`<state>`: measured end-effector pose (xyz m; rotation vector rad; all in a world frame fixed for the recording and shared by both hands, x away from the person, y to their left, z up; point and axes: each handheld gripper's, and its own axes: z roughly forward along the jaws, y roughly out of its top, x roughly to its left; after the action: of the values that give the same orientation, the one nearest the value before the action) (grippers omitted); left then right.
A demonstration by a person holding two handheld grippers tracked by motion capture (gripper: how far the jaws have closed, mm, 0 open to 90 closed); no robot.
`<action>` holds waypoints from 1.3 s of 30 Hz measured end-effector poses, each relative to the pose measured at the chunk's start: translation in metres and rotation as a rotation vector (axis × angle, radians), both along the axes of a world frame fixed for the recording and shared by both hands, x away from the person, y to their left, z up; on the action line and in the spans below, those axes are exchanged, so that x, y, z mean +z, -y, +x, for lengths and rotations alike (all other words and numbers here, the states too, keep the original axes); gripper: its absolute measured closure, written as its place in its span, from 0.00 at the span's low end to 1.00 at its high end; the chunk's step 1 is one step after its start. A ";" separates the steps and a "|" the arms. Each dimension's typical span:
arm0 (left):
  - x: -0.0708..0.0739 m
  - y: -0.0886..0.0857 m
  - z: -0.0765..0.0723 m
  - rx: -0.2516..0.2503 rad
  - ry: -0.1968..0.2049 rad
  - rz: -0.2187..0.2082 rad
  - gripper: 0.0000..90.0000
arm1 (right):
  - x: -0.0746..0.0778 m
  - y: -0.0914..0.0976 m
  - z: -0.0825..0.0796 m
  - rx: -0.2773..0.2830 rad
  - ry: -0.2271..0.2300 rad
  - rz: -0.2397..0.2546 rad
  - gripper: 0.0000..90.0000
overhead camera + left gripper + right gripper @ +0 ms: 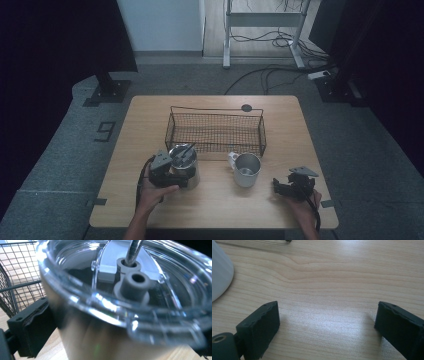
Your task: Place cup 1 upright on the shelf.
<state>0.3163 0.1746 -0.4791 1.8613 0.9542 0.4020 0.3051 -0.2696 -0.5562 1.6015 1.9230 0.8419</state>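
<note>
Steel tumbler with clear lid on table before basket, clamped between left gripper's jaws — right gripper spread wide, resting apart from mug.

Showing one readable mark: dark numeral "9" lying on grey carpeted floor left of table.

both grippers, left and right, are black with thick blocky jaws, each topped by a grey three-cornered plate and trailing a black cable; forearms bare, no sleeves
</note>
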 end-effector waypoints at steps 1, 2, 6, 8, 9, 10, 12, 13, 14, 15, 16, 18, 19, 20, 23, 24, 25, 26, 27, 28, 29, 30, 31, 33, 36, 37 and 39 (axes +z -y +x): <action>0.000 0.001 0.001 0.002 0.001 -0.001 0.00 | 0.000 0.000 0.000 0.000 0.000 0.000 0.06; -0.001 0.001 0.002 0.000 0.003 -0.002 0.00 | 0.000 0.000 0.000 0.000 0.000 0.000 0.06; -0.002 0.002 0.001 0.004 0.016 0.005 0.01 | 0.000 0.000 0.000 0.000 0.000 0.000 0.06; -0.002 0.002 0.001 0.006 0.021 0.005 0.01 | 0.000 0.000 0.000 0.000 0.000 0.000 0.06; -0.002 0.002 0.001 0.006 0.021 0.005 0.01 | 0.000 0.000 0.000 0.000 0.000 0.000 0.06; -0.002 0.002 0.001 0.008 0.023 0.006 0.01 | 0.000 0.000 0.000 0.000 0.000 0.000 0.06; -0.002 0.002 0.001 0.006 0.027 0.009 0.02 | 0.000 0.000 0.000 0.000 0.000 0.000 0.06; -0.002 0.002 0.001 0.006 0.027 0.009 0.02 | 0.000 0.000 0.000 0.000 0.000 0.000 0.06; -0.002 0.002 0.001 0.004 0.029 0.011 0.02 | 0.000 0.000 0.000 -0.001 0.000 0.000 0.06; -0.002 0.002 0.001 0.004 0.029 0.011 0.02 | 0.000 0.000 0.000 -0.001 0.000 0.000 0.06; -0.002 0.002 0.000 0.005 0.042 0.021 0.02 | 0.000 0.000 0.000 -0.001 0.001 0.000 0.06; -0.001 0.002 -0.001 0.009 0.048 0.024 0.03 | 0.000 0.000 0.000 -0.001 0.001 0.000 0.06; -0.001 0.002 -0.001 0.011 0.052 0.025 0.03 | 0.000 0.000 0.000 -0.002 0.001 0.000 0.07; -0.001 0.002 -0.001 0.011 0.052 0.025 0.03 | 0.000 0.000 0.000 -0.002 0.001 0.000 0.07; 0.000 0.000 -0.002 0.014 0.055 0.021 0.04 | 0.000 0.000 0.000 -0.003 0.001 0.001 0.07; 0.001 -0.001 -0.003 0.021 0.065 0.019 0.04 | 0.000 0.000 0.000 -0.003 0.002 0.000 0.07; 0.001 -0.001 -0.003 0.021 0.065 0.019 0.04 | 0.000 0.000 0.000 -0.003 0.002 0.001 0.07; 0.001 -0.003 -0.002 0.014 0.059 0.004 0.04 | 0.000 0.000 0.000 -0.003 0.002 0.001 0.07; 0.001 -0.003 -0.002 0.014 0.059 0.004 0.04 | 0.000 0.000 0.000 -0.003 0.002 0.001 0.07; 0.001 -0.004 -0.002 0.011 0.060 0.004 0.04 | 0.000 0.000 0.000 -0.003 0.002 0.001 0.07; 0.001 -0.003 -0.003 0.011 0.062 0.006 0.04 | 0.000 0.000 0.000 -0.003 0.002 0.001 0.07; 0.001 -0.003 -0.003 0.010 0.064 0.008 0.04 | 0.000 0.000 0.000 -0.003 0.001 0.001 0.07; 0.001 -0.002 -0.003 0.010 0.067 0.009 0.04 | 0.000 0.000 0.000 -0.003 0.002 0.001 0.07; 0.001 -0.002 -0.003 0.008 0.069 0.012 0.04 | 0.000 0.000 0.000 -0.003 0.001 0.001 0.07; 0.001 -0.003 -0.003 0.006 0.068 0.009 0.04 | 0.000 0.000 0.000 -0.003 0.002 0.001 0.07; 0.001 -0.004 -0.003 0.006 0.069 0.007 0.04 | 0.000 0.000 0.000 -0.003 0.002 0.001 0.07; 0.001 -0.004 -0.003 0.006 0.069 0.006 0.04 | 0.000 0.000 0.000 -0.003 0.002 0.000 0.07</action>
<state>0.3133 0.1786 -0.4777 1.8383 0.9128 0.4705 0.3049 -0.2697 -0.5561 1.6026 1.9190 0.8424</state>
